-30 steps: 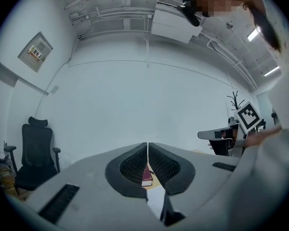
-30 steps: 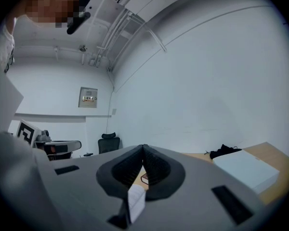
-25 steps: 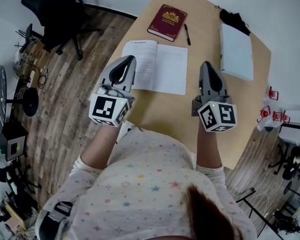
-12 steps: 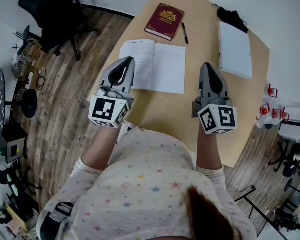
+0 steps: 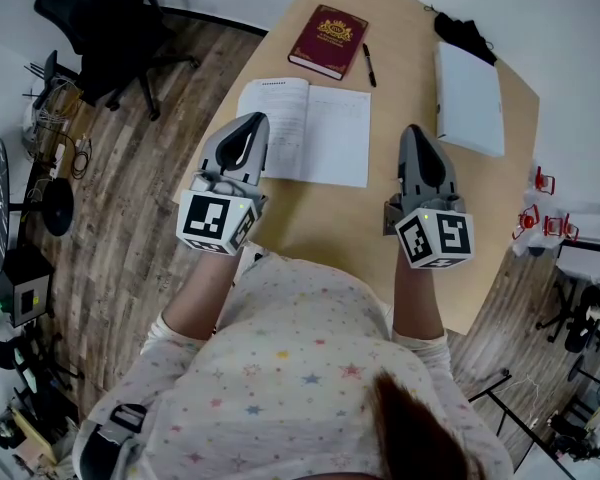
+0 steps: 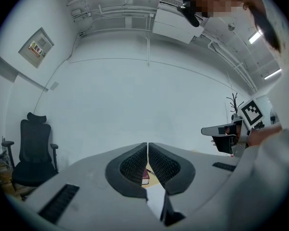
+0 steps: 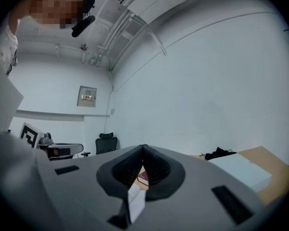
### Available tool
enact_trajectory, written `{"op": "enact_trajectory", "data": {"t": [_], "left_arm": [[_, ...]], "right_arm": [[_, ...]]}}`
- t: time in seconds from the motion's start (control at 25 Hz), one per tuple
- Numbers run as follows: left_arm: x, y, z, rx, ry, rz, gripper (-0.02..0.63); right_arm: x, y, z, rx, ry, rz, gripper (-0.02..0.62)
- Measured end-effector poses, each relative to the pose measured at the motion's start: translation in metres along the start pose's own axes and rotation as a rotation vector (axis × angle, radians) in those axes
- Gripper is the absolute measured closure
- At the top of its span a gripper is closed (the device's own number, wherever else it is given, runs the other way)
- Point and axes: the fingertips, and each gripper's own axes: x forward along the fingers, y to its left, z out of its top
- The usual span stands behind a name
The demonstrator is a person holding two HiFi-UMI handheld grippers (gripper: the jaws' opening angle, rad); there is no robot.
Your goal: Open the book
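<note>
While left tongs (image 5: 254, 120) and right tongs (image 5: 414, 130) hover shut, book (image 5: 325, 133) lies open

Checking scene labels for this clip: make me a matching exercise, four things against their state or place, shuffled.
Things:
1. red book
2. white book
3. pen
4. left gripper

States or places:
a. open, pages up
b. jaws together, nothing held
c. closed, cover up
d. lying just right of the red book

Pairs: 1-c; 2-a; 3-d; 4-b
</note>
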Motion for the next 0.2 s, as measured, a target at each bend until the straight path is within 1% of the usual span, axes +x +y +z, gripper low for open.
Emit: {"op": "enact_trajectory", "data": {"t": [0.2], "left_arm": [[-0.0001, -0.0009, 0.0005, 0.000, -0.003, 0.000, 0.586]], "right_arm": [[-0.0019, -0.0004, -0.0004, 0.001, -0.003, -0.004, 0.595]]}}
